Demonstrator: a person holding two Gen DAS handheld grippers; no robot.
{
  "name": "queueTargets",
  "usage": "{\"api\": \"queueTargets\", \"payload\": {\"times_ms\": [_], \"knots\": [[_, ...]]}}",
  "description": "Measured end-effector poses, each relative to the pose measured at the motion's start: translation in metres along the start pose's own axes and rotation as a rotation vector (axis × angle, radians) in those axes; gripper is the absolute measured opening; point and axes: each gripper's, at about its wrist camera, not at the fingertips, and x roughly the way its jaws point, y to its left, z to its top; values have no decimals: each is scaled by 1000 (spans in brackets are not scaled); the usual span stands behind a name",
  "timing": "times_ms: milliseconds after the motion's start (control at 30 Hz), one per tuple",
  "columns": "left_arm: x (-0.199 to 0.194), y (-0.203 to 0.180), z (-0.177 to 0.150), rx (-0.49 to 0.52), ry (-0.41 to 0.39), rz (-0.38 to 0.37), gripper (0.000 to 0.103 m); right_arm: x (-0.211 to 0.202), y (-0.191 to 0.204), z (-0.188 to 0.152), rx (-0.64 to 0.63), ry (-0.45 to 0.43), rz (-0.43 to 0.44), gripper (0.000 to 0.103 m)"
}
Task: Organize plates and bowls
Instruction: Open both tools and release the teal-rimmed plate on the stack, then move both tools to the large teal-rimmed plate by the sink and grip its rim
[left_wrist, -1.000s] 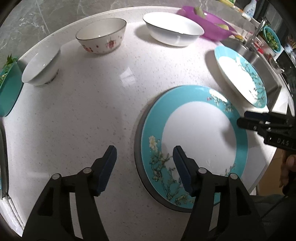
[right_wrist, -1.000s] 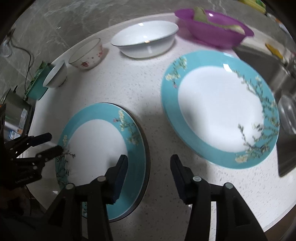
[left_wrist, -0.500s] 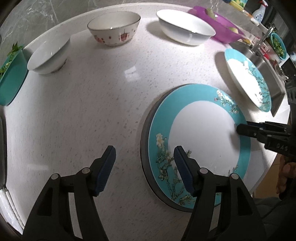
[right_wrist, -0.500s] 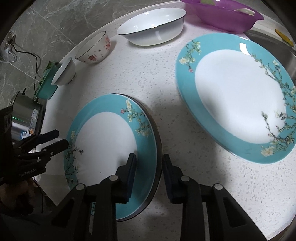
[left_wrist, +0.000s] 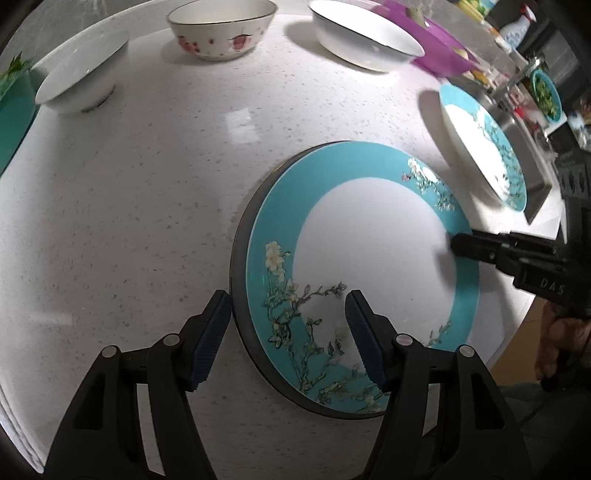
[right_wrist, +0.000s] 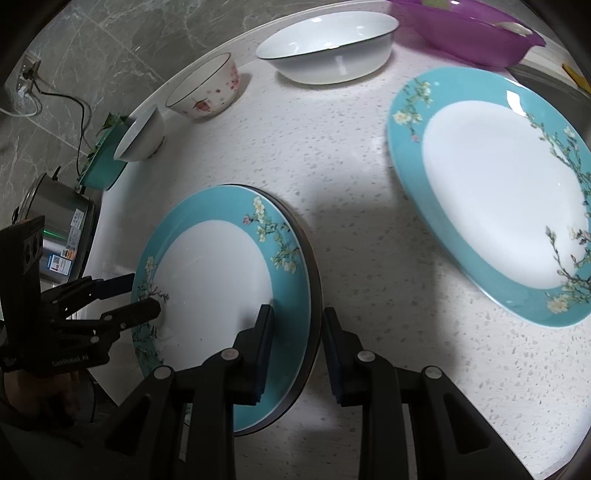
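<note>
Both grippers' jaws open astride the teal plate (left_wrist: 362, 236) rim; greens in teal bowl (left_wrist: 546, 92).

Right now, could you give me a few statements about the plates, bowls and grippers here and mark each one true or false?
1. The near teal plate lies on top of a dark-rimmed plate. True.
2. The left gripper is clamped shut on that plate's rim. False: its jaws stand open, straddling the rim, one finger over the counter, one over the plate.
3. The right gripper straddles the opposite rim of the same stack. True.
4. The second teal plate is stacked on the first. False: it lies apart on the counter.
5. The floral bowl sits inside the wide white bowl. False: they stand apart.
6. A purple basin sits behind the wide white bowl. True.
</note>
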Motion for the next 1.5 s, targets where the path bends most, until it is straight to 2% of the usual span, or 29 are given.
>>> {"api": "queueTargets", "payload": {"times_ms": [333, 467, 500, 567, 633, 700, 767, 867, 933, 1033, 1167, 1267, 1367, 1500], "knots": [[-7, 21, -2, -17, -2, 6, 60, 7, 14, 2, -5, -5, 0, 28], [-16, 28, 2, -26, -18, 58, 62, 8, 17, 2, 14, -16, -2, 31], [-21, 30, 3, -31, -31, 68, 64, 7, 16, 1, 21, -25, -17, 39], [-35, 34, 12, -49, -73, 71, 76, 0, 13, 0, 43, -40, -36, 53], [-48, 30, 24, -50, -109, 49, 80, -13, 8, -4, 66, -71, -44, 66], [-60, 16, 38, -32, -134, 7, 88, -32, -2, -7, 99, -117, -18, 76], [-73, -7, 51, -32, -172, -77, 100, -48, -15, -7, 127, -147, 24, 81], [-72, -41, 68, -41, -203, -130, 101, -74, -46, 1, 168, -192, 78, 82], [-61, -69, 78, -28, -193, -119, 101, -92, -68, 7, 178, -215, 92, 82], [-39, -111, 92, -41, -161, -165, 101, -124, -110, 16, 154, -246, 83, 82], [-2, -161, 111, -78, -97, -154, 101, -148, -166, 25, 146, -255, 49, 82], [19, -187, 124, -78, -84, -94, 100, -157, -207, 32, 173, -246, 68, 82], [35, -202, 137, -65, -91, -28, 100, -157, -231, 42, 172, -239, 70, 81], [59, -209, 155, -64, -57, 10, 100, -144, -256, 52, 188, -210, 90, 78]]}}
